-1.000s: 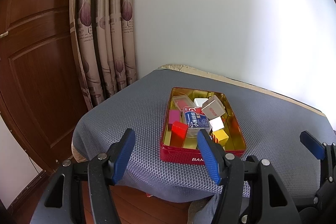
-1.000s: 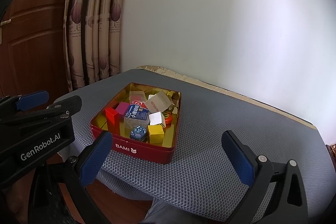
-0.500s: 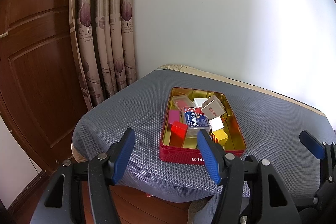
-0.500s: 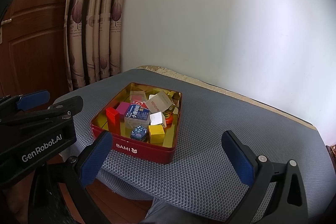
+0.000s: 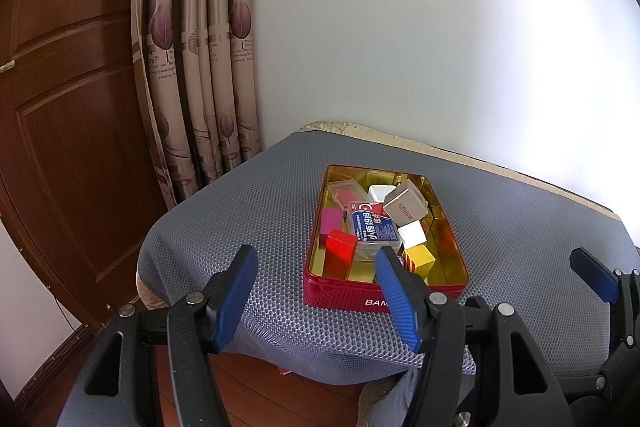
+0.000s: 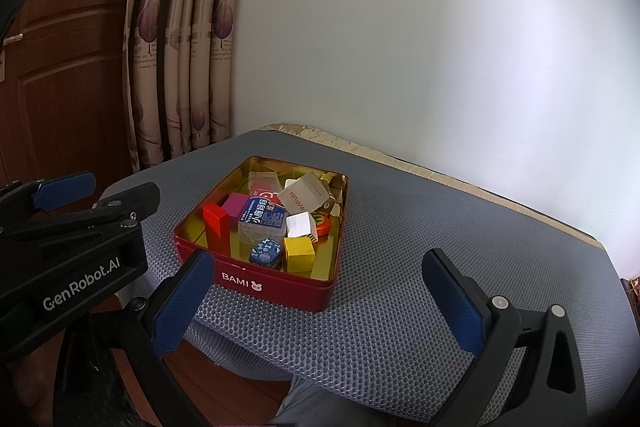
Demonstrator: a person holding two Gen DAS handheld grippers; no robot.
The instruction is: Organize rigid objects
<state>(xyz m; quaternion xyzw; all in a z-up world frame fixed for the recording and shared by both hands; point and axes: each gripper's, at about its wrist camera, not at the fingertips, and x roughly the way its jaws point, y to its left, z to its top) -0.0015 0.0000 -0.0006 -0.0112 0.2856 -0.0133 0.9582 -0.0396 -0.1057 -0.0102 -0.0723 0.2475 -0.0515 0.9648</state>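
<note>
The red BAMI tin (image 6: 260,279) of jumbled blocks is seen ahead of both wide-open, empty grippers, left gripper (image 5: 316,291) nearer than right gripper (image 6: 320,303).

Lighting: daylight is coming in from the right in both views, washing the white wall (image 5: 440,39) to near overexposure at its right side and fading to grey leftward. The wooden door (image 5: 68,115) is sitting in dimmer light, carrying a soft highlight near its top. The gold interior of the red tin (image 6: 276,287) is throwing bright reflections. Shadows: faint and diffuse under the tin on the grey mesh cushion (image 6: 400,267).
Picture quality: sharp at centre. Fisheye distortion is bending the curtain (image 5: 200,67) and door edges; black vignetting is cutting the corners. Motion blur: none visible.
</note>
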